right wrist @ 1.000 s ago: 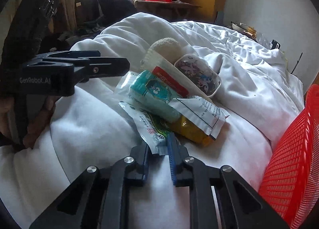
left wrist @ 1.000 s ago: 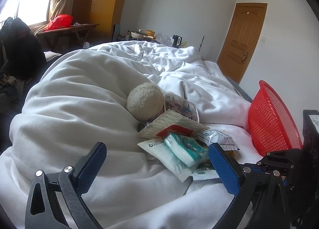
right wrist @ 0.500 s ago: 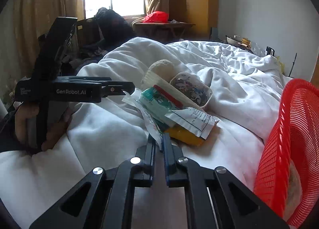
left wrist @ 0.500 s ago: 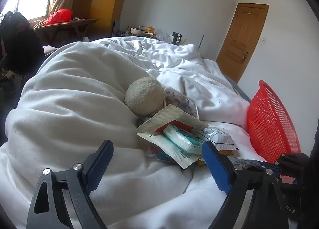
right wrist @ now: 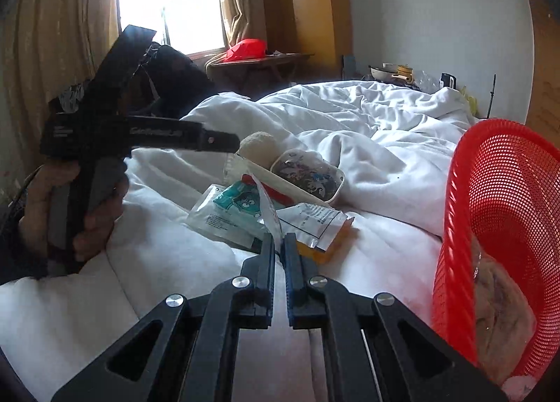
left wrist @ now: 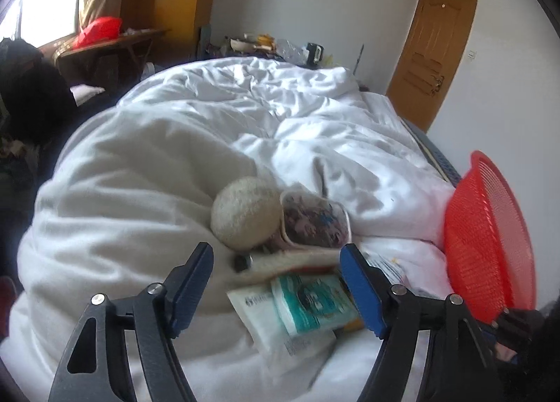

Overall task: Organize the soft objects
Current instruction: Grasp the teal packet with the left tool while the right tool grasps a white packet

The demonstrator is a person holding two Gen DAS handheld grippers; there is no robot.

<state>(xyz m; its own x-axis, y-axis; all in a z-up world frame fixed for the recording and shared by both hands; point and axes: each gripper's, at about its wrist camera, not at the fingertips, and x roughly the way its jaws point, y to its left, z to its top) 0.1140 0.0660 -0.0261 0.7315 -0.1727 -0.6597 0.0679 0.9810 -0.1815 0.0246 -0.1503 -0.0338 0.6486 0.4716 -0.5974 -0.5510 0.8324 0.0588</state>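
While right claw [right wrist: 279,244] pinches crinkled clear wrapper [right wrist: 267,207], left claw [left wrist: 276,291] gapes.

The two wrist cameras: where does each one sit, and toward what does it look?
Left wrist: on the open left gripper, looking across the bed at the fuzzy ball and teal packet; only its fingers show.
Right wrist: on the right gripper, shut on a clear wrapper; left hand shows.
Shared: the red basket and packet pile.
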